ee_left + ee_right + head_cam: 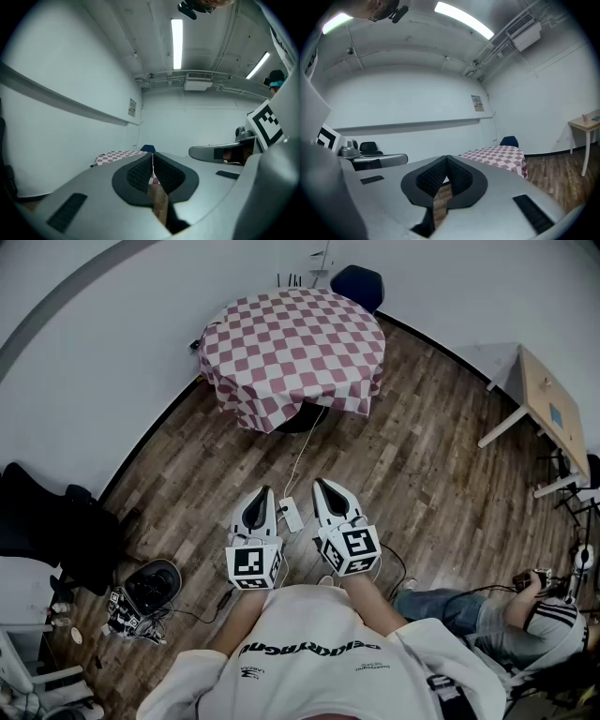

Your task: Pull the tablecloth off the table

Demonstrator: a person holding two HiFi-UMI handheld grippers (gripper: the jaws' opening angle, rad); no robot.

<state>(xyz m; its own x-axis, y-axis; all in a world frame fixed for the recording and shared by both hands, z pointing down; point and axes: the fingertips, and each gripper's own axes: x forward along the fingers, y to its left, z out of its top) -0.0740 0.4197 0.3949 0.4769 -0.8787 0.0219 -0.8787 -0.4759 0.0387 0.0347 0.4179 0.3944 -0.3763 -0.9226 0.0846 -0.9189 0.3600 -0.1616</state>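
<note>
A red-and-white checked tablecloth [292, 352] covers a round table at the far end of the room; it also shows small and distant as the tablecloth [117, 156] in the left gripper view and the tablecloth [499, 154] in the right gripper view. My left gripper [262, 495] and right gripper [322, 486] are held side by side close to my chest, well short of the table. Both are shut with nothing between the jaws. The left gripper [153, 161] and right gripper [446, 165] point toward the table.
A blue chair [357, 284] stands behind the table. A white power strip [291, 514] with a cable lies on the wood floor between my grippers. A wooden desk [548, 409] is at the right, a seated person [506, 615] at lower right, black bags [56, 526] at the left.
</note>
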